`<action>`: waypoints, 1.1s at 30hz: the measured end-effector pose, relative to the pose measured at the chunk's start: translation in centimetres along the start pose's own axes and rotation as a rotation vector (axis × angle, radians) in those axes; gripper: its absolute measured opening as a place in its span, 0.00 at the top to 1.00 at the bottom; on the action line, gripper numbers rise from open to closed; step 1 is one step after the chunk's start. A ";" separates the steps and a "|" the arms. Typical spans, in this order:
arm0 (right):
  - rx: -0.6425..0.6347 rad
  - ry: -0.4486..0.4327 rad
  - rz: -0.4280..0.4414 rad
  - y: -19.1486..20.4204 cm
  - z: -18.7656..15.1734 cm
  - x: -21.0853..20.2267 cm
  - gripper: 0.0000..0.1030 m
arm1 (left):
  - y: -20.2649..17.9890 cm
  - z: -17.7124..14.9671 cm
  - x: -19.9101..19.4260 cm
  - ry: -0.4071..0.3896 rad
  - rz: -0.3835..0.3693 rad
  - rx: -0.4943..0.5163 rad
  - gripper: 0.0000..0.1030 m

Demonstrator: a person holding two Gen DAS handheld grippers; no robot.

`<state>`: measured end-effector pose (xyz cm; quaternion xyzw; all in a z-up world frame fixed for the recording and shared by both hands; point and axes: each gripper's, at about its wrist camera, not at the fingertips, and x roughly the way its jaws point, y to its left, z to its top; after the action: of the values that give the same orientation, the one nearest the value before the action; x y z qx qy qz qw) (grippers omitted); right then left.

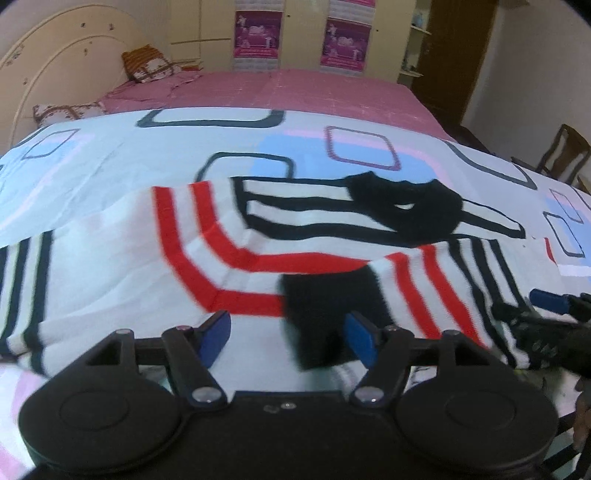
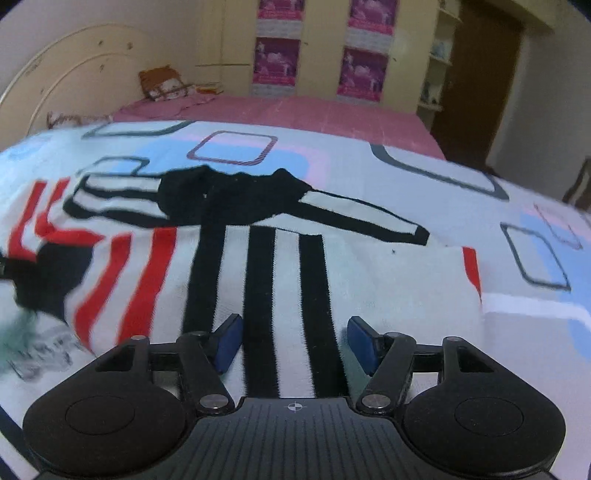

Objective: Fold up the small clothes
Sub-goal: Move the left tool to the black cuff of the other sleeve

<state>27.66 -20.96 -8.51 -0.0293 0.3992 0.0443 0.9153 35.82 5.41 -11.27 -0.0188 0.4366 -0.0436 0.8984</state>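
A small white knit top point(image 1: 122, 258) with red and black stripes and a black collar point(image 1: 406, 206) lies spread on a patterned sheet point(image 1: 147, 155) on the bed. One side is folded over, and a black cuff point(image 1: 325, 317) rests near the front edge. My left gripper point(image 1: 288, 339) hovers just over that front edge, its blue pads apart and pressing on nothing. In the right wrist view the top point(image 2: 388, 288) shows three black stripes running toward the collar point(image 2: 236, 195). My right gripper point(image 2: 295, 343) stands open over those stripes. One of its blue pads point(image 1: 546, 301) shows at the left view's right edge.
Behind the sheet point(image 2: 369, 177) lies pink bedding point(image 1: 295, 92). A cream headboard point(image 1: 55, 74) and pillows point(image 1: 147, 66) are at the far left. A wardrobe with posters point(image 1: 255, 33) lines the back wall. At the right are a brown door point(image 1: 454, 55) and a wooden chair point(image 1: 565, 155).
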 end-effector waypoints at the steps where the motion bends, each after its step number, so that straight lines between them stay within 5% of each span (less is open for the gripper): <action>1: 0.019 -0.019 0.021 0.2 0.1 -0.4 0.39 | 0.6 -0.1 -0.2 0.001 0.004 -0.007 0.34; 8: -0.076 0.020 0.000 3.8 0.2 0.0 0.39 | 3.8 -0.9 -1.6 0.004 0.017 -0.069 0.31; 13: -0.088 -0.029 0.042 6.3 1.2 -0.7 0.38 | 6.4 -1.2 -2.4 0.001 0.047 -0.109 0.31; 22: -0.126 0.042 0.045 10.7 1.9 1.5 0.39 | 11.1 -1.5 -3.6 -0.010 0.099 -0.177 0.27; 27: -0.136 -0.024 0.069 12.4 3.2 0.8 0.38 | 13.9 -1.8 -3.8 -0.008 0.127 -0.222 0.25; 30: -0.138 0.060 0.085 13.5 2.3 2.6 0.38 | 15.8 -2.0 -4.0 -0.007 0.145 -0.253 0.24; 33: -0.129 0.044 0.079 13.5 2.2 2.6 0.38 | 18.0 -2.4 -4.4 -0.010 0.171 -0.285 0.22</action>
<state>29.59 -7.16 -9.16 -0.0734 0.4162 0.1051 0.9002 32.31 23.77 -10.59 -0.1091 0.4339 0.0955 0.8892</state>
